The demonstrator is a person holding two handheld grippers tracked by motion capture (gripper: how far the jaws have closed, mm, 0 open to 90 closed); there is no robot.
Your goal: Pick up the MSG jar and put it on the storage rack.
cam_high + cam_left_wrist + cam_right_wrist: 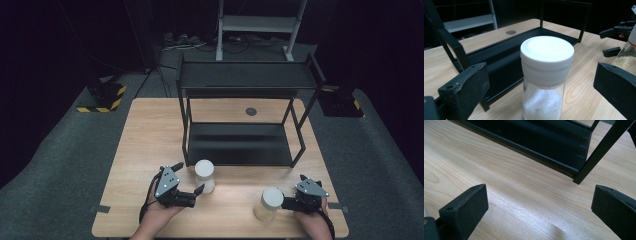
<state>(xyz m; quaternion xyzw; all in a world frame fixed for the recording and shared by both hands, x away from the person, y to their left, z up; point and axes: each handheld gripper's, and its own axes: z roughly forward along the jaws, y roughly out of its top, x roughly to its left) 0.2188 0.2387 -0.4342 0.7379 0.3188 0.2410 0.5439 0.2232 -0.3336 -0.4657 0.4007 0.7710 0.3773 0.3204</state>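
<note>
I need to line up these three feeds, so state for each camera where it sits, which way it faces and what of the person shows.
High view: above the person's side, facing forward and down on the table; both forearms enter below, left hand-held gripper and right hand-held gripper.
Left gripper view: rides the left hand-held gripper, facing the white-capped jar between open jaws.
Right gripper view: rides the right hand-held gripper, facing bare tabletop.
Shared: the black shelf rack appears in all three.

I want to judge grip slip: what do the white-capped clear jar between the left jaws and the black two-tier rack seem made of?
The white-capped clear jar: transparent body, glass or clear plastic, cannot tell which; its matte white cap looks like moulded plastic. The black two-tier rack: thin square bars and flat shelves, matte black, probably painted metal.
</note>
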